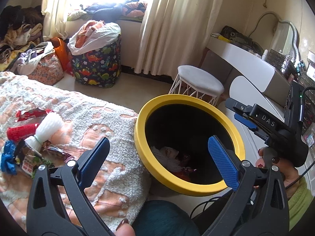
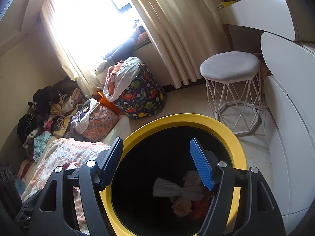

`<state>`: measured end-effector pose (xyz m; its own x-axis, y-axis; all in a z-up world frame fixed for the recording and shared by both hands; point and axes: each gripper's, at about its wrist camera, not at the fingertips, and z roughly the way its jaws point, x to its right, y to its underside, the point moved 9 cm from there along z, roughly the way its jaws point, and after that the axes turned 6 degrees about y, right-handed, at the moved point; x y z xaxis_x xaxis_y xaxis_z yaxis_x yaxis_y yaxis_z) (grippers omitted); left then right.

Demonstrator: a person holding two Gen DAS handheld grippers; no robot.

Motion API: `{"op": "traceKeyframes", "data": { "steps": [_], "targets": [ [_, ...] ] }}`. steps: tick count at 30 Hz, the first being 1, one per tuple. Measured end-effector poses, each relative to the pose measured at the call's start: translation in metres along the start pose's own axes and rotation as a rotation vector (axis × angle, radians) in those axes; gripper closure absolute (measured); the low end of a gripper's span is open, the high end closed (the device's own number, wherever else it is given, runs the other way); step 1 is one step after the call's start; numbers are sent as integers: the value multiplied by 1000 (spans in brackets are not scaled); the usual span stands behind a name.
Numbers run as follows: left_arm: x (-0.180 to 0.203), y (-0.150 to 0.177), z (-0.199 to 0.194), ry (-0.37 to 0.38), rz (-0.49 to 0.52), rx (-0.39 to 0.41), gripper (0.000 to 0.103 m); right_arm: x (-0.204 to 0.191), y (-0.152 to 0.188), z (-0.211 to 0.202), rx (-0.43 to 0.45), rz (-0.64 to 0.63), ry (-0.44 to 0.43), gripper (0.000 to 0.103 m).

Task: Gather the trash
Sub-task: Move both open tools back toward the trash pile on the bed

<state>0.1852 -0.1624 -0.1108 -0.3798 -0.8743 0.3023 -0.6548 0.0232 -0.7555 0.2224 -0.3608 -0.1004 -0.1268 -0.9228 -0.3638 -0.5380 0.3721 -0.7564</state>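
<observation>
Bed edge meets our yellow-rimmed bin; floor lies open toward twelve o'clock. Left tongs and right tongs gape empty above it, trash inside, wrappers at nine o'clock.

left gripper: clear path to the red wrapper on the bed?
Probably yes. The left gripper is open and empty, and the red wrapper lies uncovered on the blanket off to its left, with nothing between them.
</observation>
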Motion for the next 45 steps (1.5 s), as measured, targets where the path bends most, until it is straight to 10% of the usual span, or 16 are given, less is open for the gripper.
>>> {"op": "traceKeyframes", "data": {
  "steps": [45],
  "targets": [
    [-118,-15,-100,-192,-158,195,11,-156,53,-24,-89,-287,-233,29]
  ]
}}
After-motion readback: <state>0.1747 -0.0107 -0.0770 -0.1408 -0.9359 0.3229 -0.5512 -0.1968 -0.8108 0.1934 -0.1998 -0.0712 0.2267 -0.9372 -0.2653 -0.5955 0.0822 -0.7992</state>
